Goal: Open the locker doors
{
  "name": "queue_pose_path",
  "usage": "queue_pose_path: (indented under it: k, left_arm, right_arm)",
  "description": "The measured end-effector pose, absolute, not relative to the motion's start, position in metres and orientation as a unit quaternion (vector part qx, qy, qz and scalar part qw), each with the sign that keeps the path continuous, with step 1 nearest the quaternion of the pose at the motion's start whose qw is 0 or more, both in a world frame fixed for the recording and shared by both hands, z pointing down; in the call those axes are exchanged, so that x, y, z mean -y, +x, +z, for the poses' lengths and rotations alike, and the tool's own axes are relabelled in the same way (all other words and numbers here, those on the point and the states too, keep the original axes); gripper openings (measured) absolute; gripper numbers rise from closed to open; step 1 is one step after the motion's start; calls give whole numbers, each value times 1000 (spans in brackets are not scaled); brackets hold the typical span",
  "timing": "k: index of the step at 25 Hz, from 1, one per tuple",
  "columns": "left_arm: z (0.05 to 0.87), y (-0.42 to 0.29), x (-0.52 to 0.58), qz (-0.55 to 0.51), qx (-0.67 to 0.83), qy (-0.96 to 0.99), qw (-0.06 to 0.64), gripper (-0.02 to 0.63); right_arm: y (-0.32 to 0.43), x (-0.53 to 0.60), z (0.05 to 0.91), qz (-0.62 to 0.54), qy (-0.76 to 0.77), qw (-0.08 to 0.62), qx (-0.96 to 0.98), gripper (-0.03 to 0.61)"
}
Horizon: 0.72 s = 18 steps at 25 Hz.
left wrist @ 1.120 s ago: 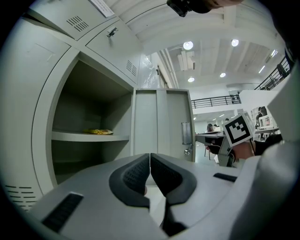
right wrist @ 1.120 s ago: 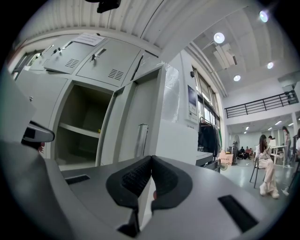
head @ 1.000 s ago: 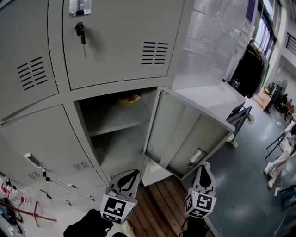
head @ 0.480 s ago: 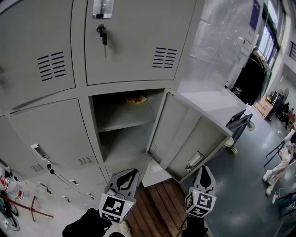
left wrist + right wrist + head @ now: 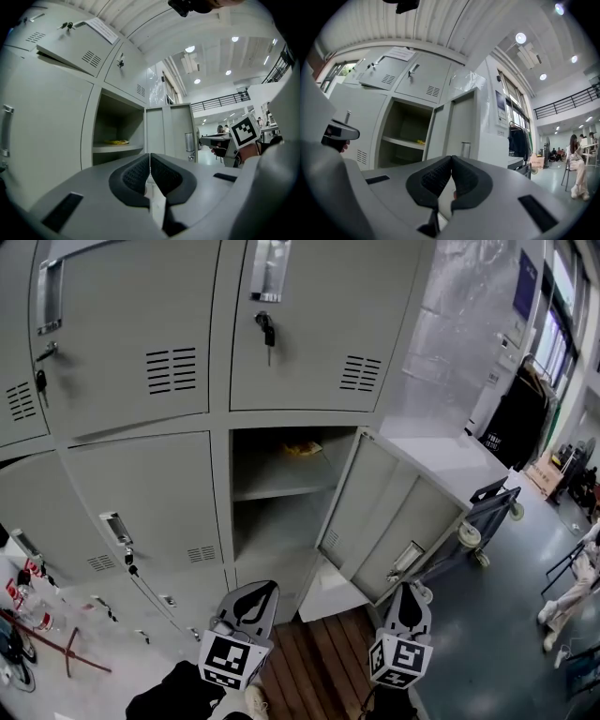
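Risk, left door: the shut left door point(image 5: 141, 502) offers only a small handle point(image 5: 114, 527). Jaws that are pressed together could skid off it, and if it is locked, a pull would only strain the latch.
Risk, upper door: a key point(image 5: 267, 332) sticks out of the upper door point(image 5: 309, 324). A clumsy pinch could bend it or knock it out.
Risk, open door: the open door point(image 5: 403, 512) juts out above the right gripper point(image 5: 410, 601), so a careless upward swing could bang it.
Left gripper point(image 5: 253, 601): jaws pressed together, nothing between them. The left door is at 10 o'clock and the upper door at 12 o'clock, both well apart.
Right gripper: jaws pressed together, empty. The open door is at 12 o'clock, near but not touching, and the upper door is at 11 o'clock, well apart.
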State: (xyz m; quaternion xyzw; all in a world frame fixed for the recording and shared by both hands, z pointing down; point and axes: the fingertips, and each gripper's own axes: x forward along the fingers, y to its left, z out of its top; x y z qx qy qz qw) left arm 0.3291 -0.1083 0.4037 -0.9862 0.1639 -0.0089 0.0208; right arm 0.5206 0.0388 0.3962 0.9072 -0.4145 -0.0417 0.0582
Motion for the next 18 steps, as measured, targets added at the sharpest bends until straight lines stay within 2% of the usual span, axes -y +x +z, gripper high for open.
queue_pose_path:
  k: [18]
  left_arm:
    - [385,181,119,-9,-287,-957,42,25]
  right_arm:
    - [348,38,396,-58,813,48,577,15]
